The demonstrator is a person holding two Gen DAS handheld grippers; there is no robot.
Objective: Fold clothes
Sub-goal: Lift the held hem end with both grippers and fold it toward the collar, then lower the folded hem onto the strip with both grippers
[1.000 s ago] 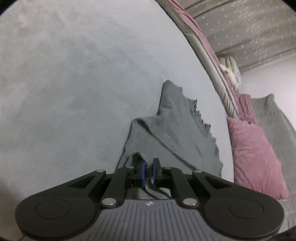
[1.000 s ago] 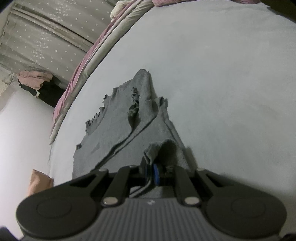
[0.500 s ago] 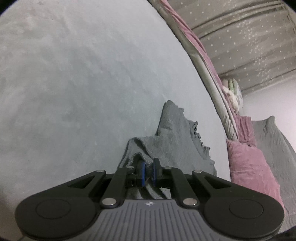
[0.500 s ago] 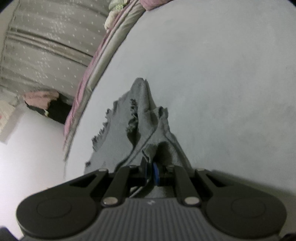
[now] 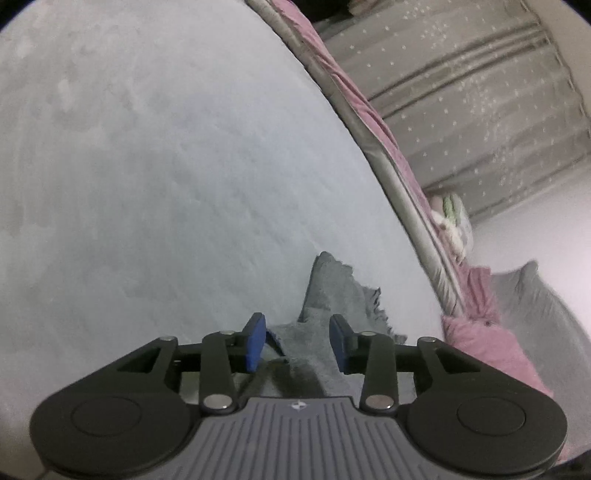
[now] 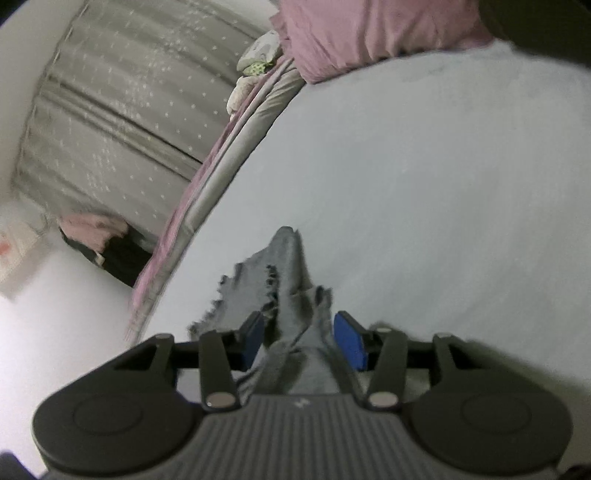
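- Both grippers have just let go: half a second ago each pair of blue-padded fingers was pinched shut on a bunched corner of the cloth, and now each pair stands wide apart with fabric lying loose between the pads.
- Left gripper (image 5: 297,341): fingers (image 5: 255,341) spread, nothing clamped; the dark grey knitted garment with a frayed, fringed edge (image 5: 332,295) runs from under the tool out toward 12 o'clock in the left wrist view.
- Right gripper (image 6: 303,341): fingers (image 6: 349,343) likewise apart, with the same grey garment (image 6: 288,273) rising in a narrow, creased ridge toward 12 o'clock and its fringe trailing off at about 10 o'clock.
- Garment's place: flat on the pale grey bed cover (image 5: 166,184), near the bed's far edge, where a pink-and-grey quilt border (image 5: 369,122) curves past at 1 o'clock; a pink pillow (image 6: 369,33) sits at 12 o'clock in the right wrist view.
- Compared with a second ago, far less cloth shows ahead of either gripper, so the near edge seems to have been carried over the rest.
- My reading: one fold is laid and released. The ridge and ragged fringe suggest the layers are not squared, so smoothing or another fold probably remains.
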